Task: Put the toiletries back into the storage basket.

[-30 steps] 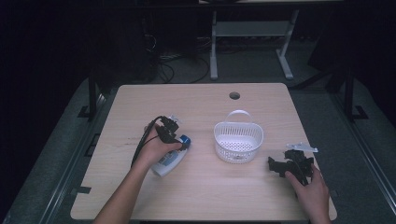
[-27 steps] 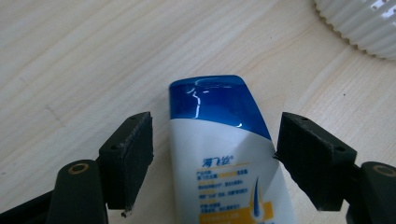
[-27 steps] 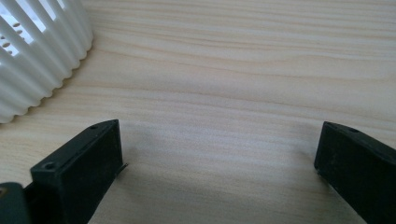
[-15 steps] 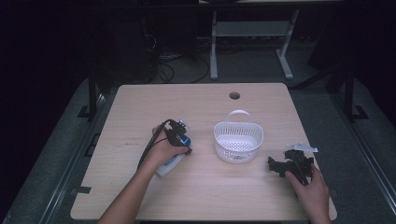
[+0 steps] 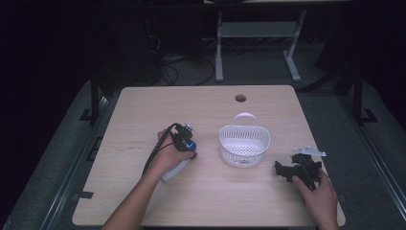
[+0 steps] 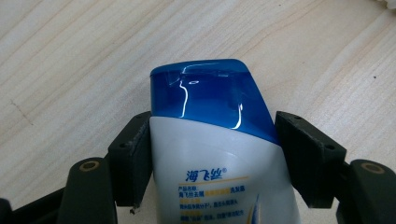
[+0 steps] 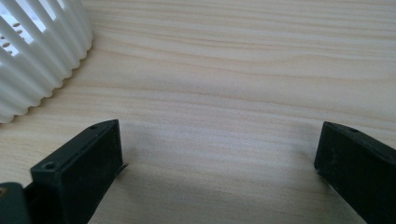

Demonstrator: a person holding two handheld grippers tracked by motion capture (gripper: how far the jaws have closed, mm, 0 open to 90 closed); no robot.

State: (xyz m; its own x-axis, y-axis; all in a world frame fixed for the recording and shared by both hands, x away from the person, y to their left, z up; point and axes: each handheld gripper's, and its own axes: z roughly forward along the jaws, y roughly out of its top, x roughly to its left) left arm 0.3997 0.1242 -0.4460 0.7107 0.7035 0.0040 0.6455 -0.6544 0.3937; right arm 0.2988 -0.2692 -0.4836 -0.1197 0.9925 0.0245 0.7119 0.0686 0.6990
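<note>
1. The left gripper (image 6: 212,154) is straddling a white shampoo bottle (image 6: 219,172) with a blue cap (image 6: 210,93). Its jaws have just been closing on the bottle, which lies between them; the near-side pad is touching the bottle's wall, while the other pad is showing a thin gap, so the grip is not yet looking firm.
2. In the high view the left gripper (image 5: 184,143) is sitting over the bottle (image 5: 174,170), which is lying on its side on the wooden table (image 5: 143,105), cap pointing toward the basket.
3. The white slatted basket (image 5: 244,146) is standing just to the right of the bottle, apart from it and holding nothing that I can see.
4. The right gripper (image 7: 217,163) is resting with its jaws wide apart over bare wood, nothing between them; the basket's ribbed wall (image 7: 37,56) is showing nearby. In the high view it (image 5: 299,170) is waiting at the table's right edge.
5. Judging progress: the pickup is only beginning. The clamp, the lift and, most likely, the placing into the basket are all remaining.
</note>
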